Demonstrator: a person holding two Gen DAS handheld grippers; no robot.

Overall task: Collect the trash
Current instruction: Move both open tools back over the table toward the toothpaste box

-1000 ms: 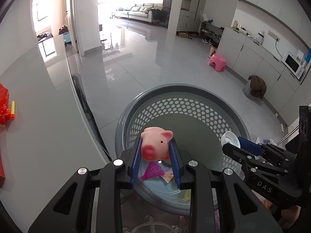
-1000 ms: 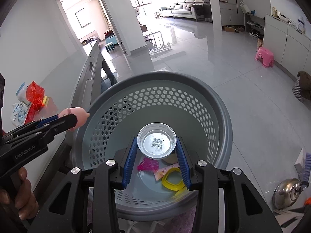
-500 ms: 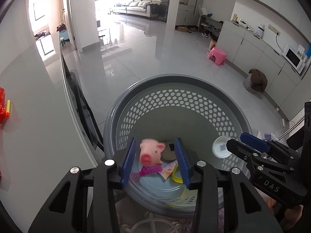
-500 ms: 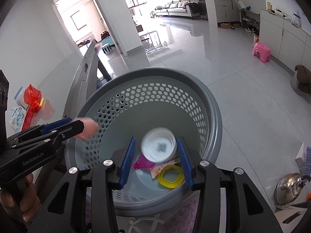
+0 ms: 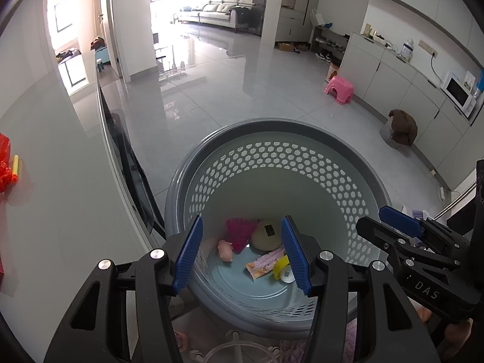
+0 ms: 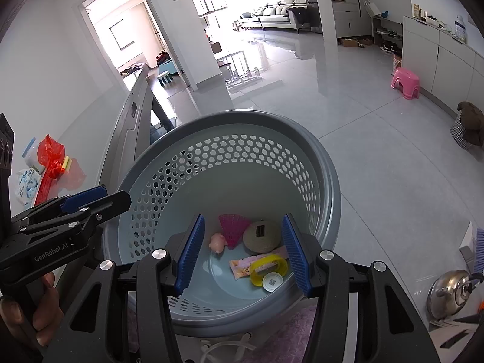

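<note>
A grey perforated basket (image 5: 272, 127) (image 6: 242, 118) stands below both grippers. On its floor lie a pink toy pig (image 5: 226, 246) (image 6: 218, 242), a small white lid (image 5: 287, 277) (image 6: 273, 281), a pink fan (image 6: 233, 227), a beige round piece (image 6: 261, 236), a snack wrapper (image 6: 242, 267) and a yellow ring (image 6: 266, 267). My left gripper (image 5: 242, 255) is open and empty above the basket's near rim. My right gripper (image 6: 242, 252) is open and empty above the basket too.
A white table (image 5: 60, 196) lies to the left with red plastic (image 6: 50, 154), a yellow stick (image 5: 14, 166) and a blue-white packet (image 6: 27, 184). A pink stool (image 6: 407, 83), a metal kettle (image 6: 450, 290) and a dark bag (image 5: 399, 131) stand on the tiled floor.
Both grippers opened. The pig dropped from the left gripper and the white lid from the right gripper into the basket. Both grippers moved slightly forward over the rim.
</note>
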